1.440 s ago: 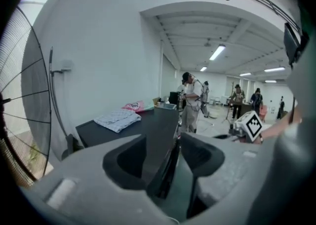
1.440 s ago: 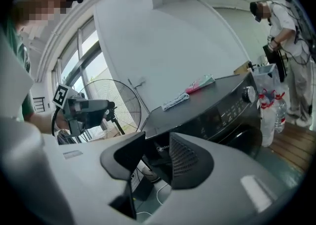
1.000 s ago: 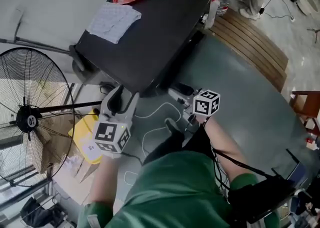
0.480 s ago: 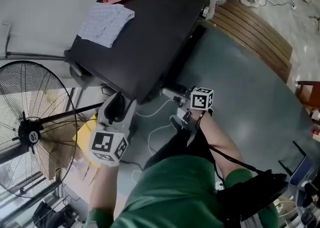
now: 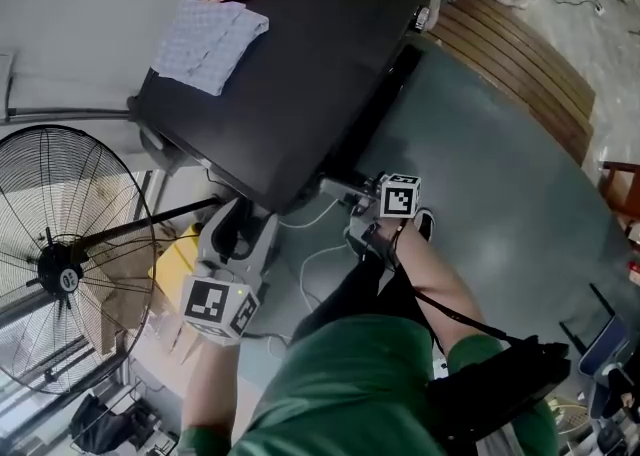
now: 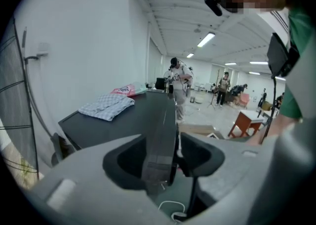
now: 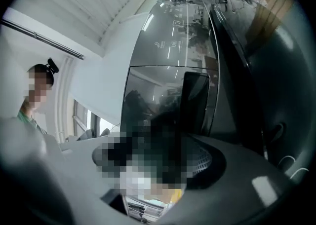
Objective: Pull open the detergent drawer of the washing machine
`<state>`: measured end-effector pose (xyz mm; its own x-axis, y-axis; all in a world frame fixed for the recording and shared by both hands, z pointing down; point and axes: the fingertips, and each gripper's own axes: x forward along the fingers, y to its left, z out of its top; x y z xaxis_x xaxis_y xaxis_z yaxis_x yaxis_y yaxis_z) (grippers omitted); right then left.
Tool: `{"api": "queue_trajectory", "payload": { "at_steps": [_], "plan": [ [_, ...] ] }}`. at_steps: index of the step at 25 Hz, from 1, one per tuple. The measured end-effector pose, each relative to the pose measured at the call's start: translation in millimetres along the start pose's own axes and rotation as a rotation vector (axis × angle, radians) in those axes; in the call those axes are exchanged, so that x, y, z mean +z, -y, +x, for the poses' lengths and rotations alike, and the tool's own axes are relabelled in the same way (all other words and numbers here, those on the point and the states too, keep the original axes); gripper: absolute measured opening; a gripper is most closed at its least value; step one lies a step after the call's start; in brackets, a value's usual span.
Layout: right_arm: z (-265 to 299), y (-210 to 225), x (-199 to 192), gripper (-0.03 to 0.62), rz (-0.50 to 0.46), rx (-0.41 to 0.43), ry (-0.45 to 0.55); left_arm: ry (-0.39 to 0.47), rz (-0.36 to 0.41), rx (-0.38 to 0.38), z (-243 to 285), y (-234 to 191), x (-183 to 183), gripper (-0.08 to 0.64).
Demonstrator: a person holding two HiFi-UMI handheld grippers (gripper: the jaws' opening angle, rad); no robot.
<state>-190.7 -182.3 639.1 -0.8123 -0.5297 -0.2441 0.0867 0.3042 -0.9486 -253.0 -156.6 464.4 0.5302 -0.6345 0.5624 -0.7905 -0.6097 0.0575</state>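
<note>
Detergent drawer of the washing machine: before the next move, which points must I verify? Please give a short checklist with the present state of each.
1. Right gripper jaws apart: ok; they have just been opening, and nothing is gripped between them.
2. Right gripper faces the washing machine front: ok.
3. Detergent drawer located, and whether it is shut or pulled out: cannot tell; no view shows it clearly.
4. Left gripper jaws apart and empty: ok.
5. Floor clear at the machine's foot: not ok; a white cable lies there.
</note>
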Motion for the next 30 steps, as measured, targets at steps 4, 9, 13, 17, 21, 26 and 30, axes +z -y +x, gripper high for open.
{"api": "queue_trajectory", "payload": {
  "at_steps": [4, 9, 13, 17, 21, 26, 30],
  "plan": [
    [5.5, -5.5, 1.7, 0.282, 0.043, 0.058, 0.036, -0.005, -0.008, -0.010, -0.5, 1.2, -2.4, 0.218],
    [5.9, -5.0, 2.0, 0.280, 0.083, 0.095, 0.071, -0.007, -0.039, -0.009, -1.9, 0.9, -6.3, 0.215],
    [4.9, -6.7, 4.6, 0.276, 0.101, 0.111, 0.114, -0.012, -0.036, -0.003, -6.6, 4.3, -7.7, 0.212],
    [5.0, -9.6, 6.8, 0.268, 0.089, 0.144, 0.134, -0.019, -0.038, 0.015, -14.0, 6.5, -11.2, 0.207],
    [1.3, -6.9, 3.8, 0.247, 0.109, 0.167, 0.116, -0.036, -0.047, 0.039, -21.0, 12.5, -21.1, 0.202],
    [2.4, -6.2, 3.4, 0.241, 0.106, 0.159, 0.116, -0.062, -0.059, 0.053, -26.2, 21.8, -36.3, 0.201],
    [-1.2, -4.0, 3.2, 0.238, 0.117, 0.163, 0.108, -0.067, -0.061, 0.059, -27.8, 31.5, -38.4, 0.201]
  ]
}}
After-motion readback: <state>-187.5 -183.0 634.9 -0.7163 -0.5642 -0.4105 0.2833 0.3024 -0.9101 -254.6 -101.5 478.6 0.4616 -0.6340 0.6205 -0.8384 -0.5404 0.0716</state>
